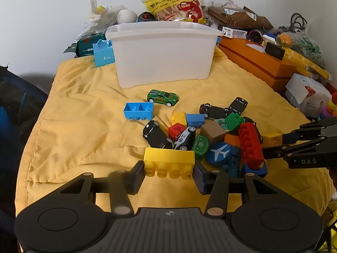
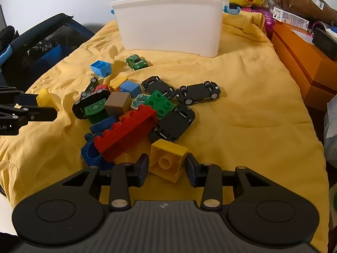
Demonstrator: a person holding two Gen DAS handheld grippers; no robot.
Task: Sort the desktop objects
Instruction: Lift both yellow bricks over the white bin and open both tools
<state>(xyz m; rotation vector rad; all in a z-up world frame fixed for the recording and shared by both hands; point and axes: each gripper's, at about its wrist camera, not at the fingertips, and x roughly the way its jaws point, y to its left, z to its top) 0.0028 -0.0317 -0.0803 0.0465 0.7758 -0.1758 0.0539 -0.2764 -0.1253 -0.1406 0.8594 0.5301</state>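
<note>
My left gripper (image 1: 168, 176) is shut on a long yellow brick (image 1: 168, 158), studs toward the camera, held just above the yellow cloth (image 1: 84, 126). In the right wrist view the same gripper (image 2: 47, 105) enters from the left with the brick (image 2: 44, 97). My right gripper (image 2: 167, 167) stands open around a small square yellow brick (image 2: 168, 158), which lies tilted with its hollow underside up; its pads sit close beside it. A pile of cars and bricks, with a long red brick (image 2: 126, 128) and a green brick (image 2: 161, 104), lies ahead. The white bin (image 1: 162, 50) stands behind.
A green toy car (image 1: 162, 97) and a blue brick (image 1: 138, 110) lie apart, nearer the bin. An orange box (image 1: 257, 63) borders the cloth on the right. Snack bags (image 1: 177, 2) and clutter are stacked behind the bin. A dark bag (image 2: 42, 48) sits off the left edge.
</note>
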